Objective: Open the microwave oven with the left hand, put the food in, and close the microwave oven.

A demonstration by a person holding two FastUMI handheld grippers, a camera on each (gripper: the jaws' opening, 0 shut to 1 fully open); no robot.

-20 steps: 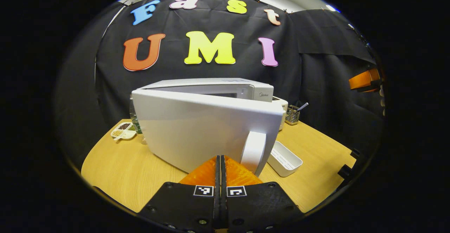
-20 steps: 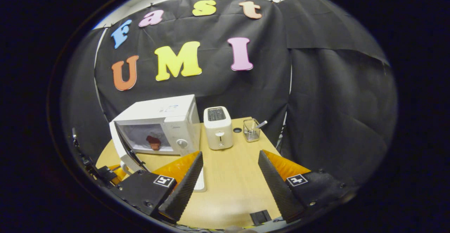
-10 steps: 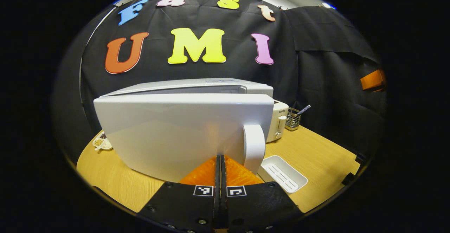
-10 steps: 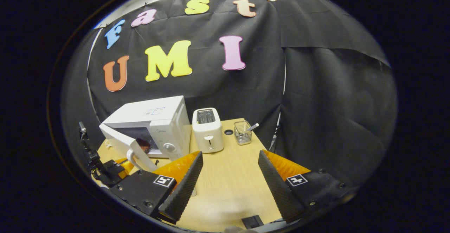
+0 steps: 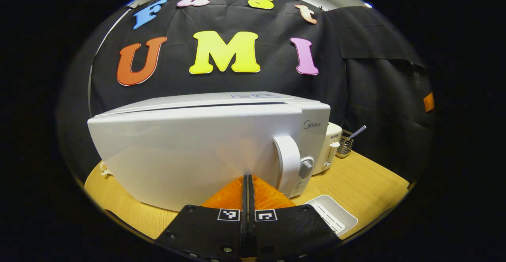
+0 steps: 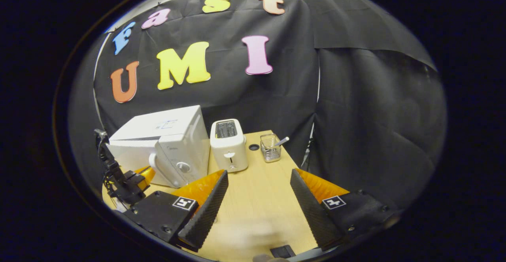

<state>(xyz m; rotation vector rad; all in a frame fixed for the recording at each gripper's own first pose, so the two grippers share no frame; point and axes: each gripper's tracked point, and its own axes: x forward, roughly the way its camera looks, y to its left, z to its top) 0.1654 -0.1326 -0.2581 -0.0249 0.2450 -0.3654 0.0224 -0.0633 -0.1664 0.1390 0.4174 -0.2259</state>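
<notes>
We read this as the last stretch of the task — the microwave door (image 5: pixel 189 151) is nearly flush with the microwave oven (image 5: pixel 253 100), only a thin dark seam showing along its top edge in the left gripper view, so we can't say it has latched. The left gripper (image 5: pixel 248 183) has its fingers pressed together with nothing between them, tips right against the lower door face just beside the handle (image 5: pixel 287 165); looks like a push, not a grasp. In the right gripper view we see the same oven (image 6: pixel 158 129) with the door about closed and the left gripper (image 6: pixel 136 175) sitting low in front of it. The food is hidden behind the door, so we judge it's inside but cannot confirm it. The right gripper (image 6: pixel 259 187) is spread wide and empty, hovering over the wooden table (image 6: pixel 257 175), well apart from the oven. Other stuff: a toaster (image 6: pixel 228 145) just beside the oven, a wire holder (image 6: pixel 270 148) with a utensil behind it, and a white tray (image 5: pixel 330 216) on the table near the oven's front corner. What's left, by our judgement — finish the push until the seam disappears, then back the left gripper off.
</notes>
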